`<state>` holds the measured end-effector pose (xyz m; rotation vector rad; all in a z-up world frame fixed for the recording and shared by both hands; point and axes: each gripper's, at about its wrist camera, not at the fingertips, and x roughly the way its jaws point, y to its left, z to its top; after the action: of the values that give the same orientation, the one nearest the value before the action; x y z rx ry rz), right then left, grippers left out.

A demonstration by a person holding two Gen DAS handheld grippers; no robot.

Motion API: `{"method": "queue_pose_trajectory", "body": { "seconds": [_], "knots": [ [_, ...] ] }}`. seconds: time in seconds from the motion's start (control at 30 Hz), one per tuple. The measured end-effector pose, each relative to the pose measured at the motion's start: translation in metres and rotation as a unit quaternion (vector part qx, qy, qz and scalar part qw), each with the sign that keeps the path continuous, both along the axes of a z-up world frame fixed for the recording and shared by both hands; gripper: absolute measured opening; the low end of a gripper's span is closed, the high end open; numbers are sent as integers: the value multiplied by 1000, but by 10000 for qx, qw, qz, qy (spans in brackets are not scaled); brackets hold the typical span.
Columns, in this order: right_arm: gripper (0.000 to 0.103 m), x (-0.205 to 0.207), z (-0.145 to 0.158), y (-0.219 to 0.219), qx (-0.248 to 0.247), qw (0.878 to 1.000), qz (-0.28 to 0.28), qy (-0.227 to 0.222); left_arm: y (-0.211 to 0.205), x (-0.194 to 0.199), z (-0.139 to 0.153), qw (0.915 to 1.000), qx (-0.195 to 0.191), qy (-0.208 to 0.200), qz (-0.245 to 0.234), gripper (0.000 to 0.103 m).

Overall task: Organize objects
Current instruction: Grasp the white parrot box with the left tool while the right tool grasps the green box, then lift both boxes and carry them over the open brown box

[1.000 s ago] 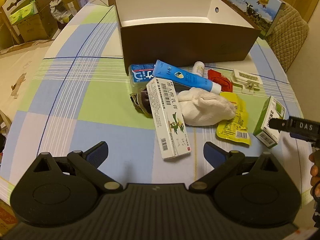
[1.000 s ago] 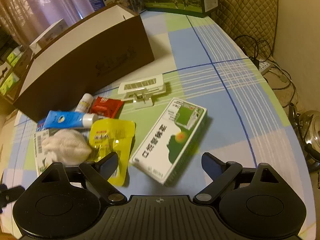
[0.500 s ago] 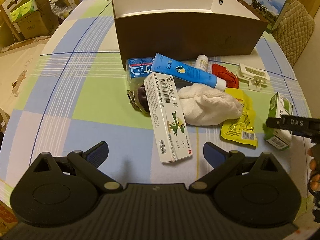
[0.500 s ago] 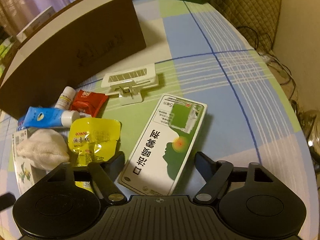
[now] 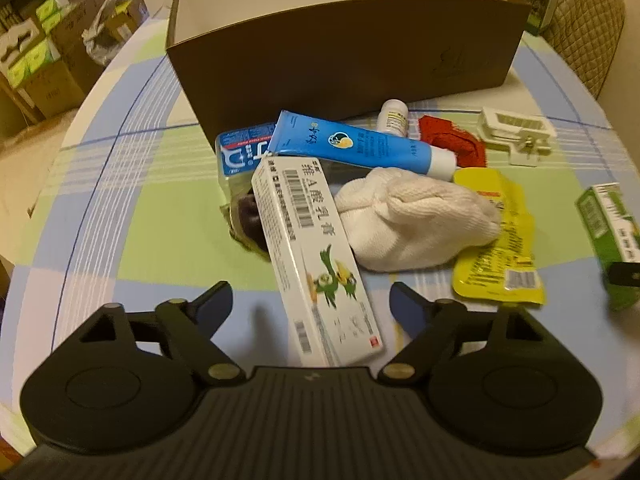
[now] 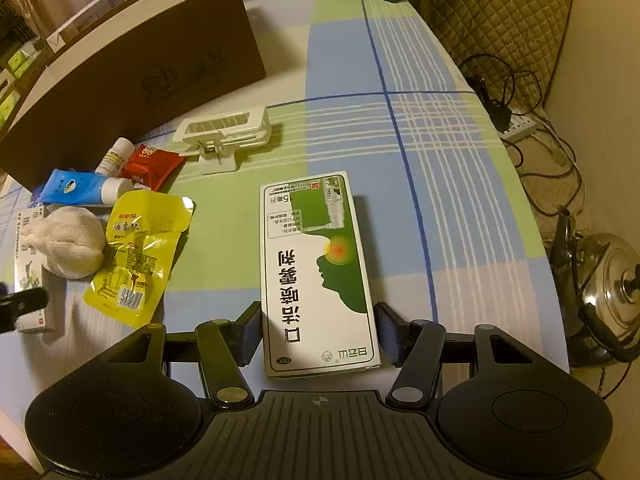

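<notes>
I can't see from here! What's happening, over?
Left gripper closing around white carton. Right gripper closing around green box. Neither gripped yet. Brown box waiting, nothing blocking.

The left wrist camera looks steeply down along its fingers, close over a long white carton (image 5: pixel 316 256), facing the brown box (image 5: pixel 344 60) at the frame's top; the right wrist camera tilts down close above a green-and-white box (image 6: pixel 316 272); both views share the white cloth bundle (image 5: pixel 416 224) and yellow pouch (image 6: pixel 140 252).
</notes>
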<state>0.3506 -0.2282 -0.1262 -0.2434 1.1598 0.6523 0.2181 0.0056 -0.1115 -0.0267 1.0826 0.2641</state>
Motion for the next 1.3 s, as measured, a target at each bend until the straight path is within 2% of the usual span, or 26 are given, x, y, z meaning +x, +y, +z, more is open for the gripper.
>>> {"method": "queue_pose_trajectory", "body": {
  "seconds": [0.07, 0.1, 0.17, 0.23, 0.43, 0.63, 0.7, 0.73, 0.9, 1.0, 1.13, 1.3],
  "knots": [
    [56, 0, 1, -1, 32, 10000, 9, 29, 0, 4, -6, 9999, 105, -9, -22, 65],
    [56, 1, 2, -1, 41, 10000, 18, 28, 0, 5, -7, 9999, 136, -39, -30, 62],
    [56, 1, 3, -1, 76, 9999, 64, 17, 0, 4, -8, 9998, 108, -138, -83, 42],
    [56, 2, 6, -1, 113, 9999, 119, -32, 0, 1, -7, 9998, 122, -152, -100, 36],
    [56, 8, 8, 1, 237, 9995, 174, -79, 8, -5, -6, 9999, -50, -135, 44, 36],
    [56, 13, 2, 11, 155, 9994, 269, -159, 9, 8, -8, 9999, 41, -120, 107, 45],
    [56, 14, 1, 14, 103, 9993, 313, -199, 10, 13, -10, 9998, 63, -94, 145, 43],
    [56, 14, 0, 16, 79, 9991, 341, -237, 11, 14, -11, 9998, 24, -106, 144, 37],
    [53, 12, -3, 20, -75, 9979, 527, -368, 11, 9, -6, 9997, -44, -178, 182, 36],
    [53, 11, -3, 15, 2, 9978, 581, -332, 12, 1, 0, 9992, -183, -219, 269, 36],
    [52, 14, 2, 5, 203, 9985, 510, -71, 13, -12, 11, 9984, -328, -302, 344, 35],
    [52, 14, 21, 4, 580, 9969, 516, 89, 16, -22, 30, 9969, -503, -458, 402, 35]
  ]
}}
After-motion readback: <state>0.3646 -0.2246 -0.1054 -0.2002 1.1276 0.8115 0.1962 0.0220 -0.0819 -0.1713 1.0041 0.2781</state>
